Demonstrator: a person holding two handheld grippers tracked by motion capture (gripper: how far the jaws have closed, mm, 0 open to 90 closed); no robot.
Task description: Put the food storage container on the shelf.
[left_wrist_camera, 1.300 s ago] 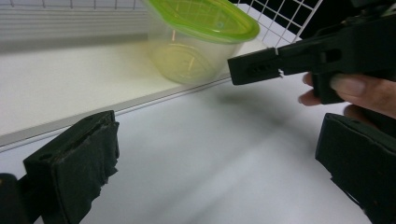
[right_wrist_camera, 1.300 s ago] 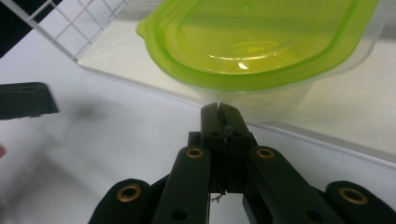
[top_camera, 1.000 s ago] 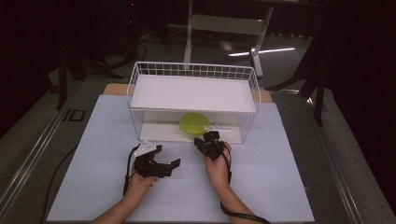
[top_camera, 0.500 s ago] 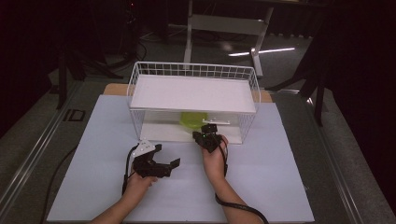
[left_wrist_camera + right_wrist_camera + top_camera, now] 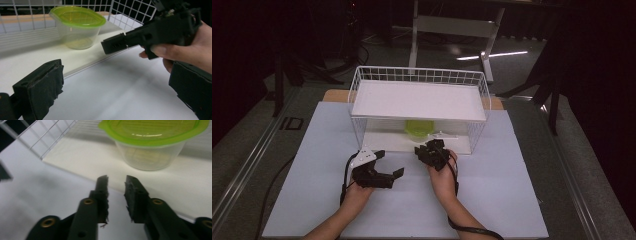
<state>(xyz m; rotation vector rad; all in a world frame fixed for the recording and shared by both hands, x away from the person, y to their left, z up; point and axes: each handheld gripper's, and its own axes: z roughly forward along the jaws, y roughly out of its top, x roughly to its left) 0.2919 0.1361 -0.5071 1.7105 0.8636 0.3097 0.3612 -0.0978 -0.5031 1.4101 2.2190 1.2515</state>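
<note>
We hold both tongs on the desk [image 5: 512, 200] just short of the white wire rack [image 5: 419, 80], where a clear tub [image 5: 419, 129] with a green lid sits on the lower shelf, under the upper board and well apart from either hand. The right tongs [image 5: 428, 150] point at that shelf's open front; their jaws have just been opening and stand a narrow gap apart with nothing between them, the tub lying beyond the tips. We judge that the tub has been set down there and the grip let go. The left tongs [image 5: 387, 165] lie nearer us, jaws spread wide and empty, kept aside so as not to crowd the rack's mouth.

From above, the upper board hides most of the tub, leaving a green sliver. The right gripper view brings out the tub [image 5: 150, 150] upright with its lid [image 5: 152, 131] seated. The left gripper view gives the tub [image 5: 77, 27] from the side, with the right tongs [image 5: 117, 43] level beside the shelf's edge
</note>
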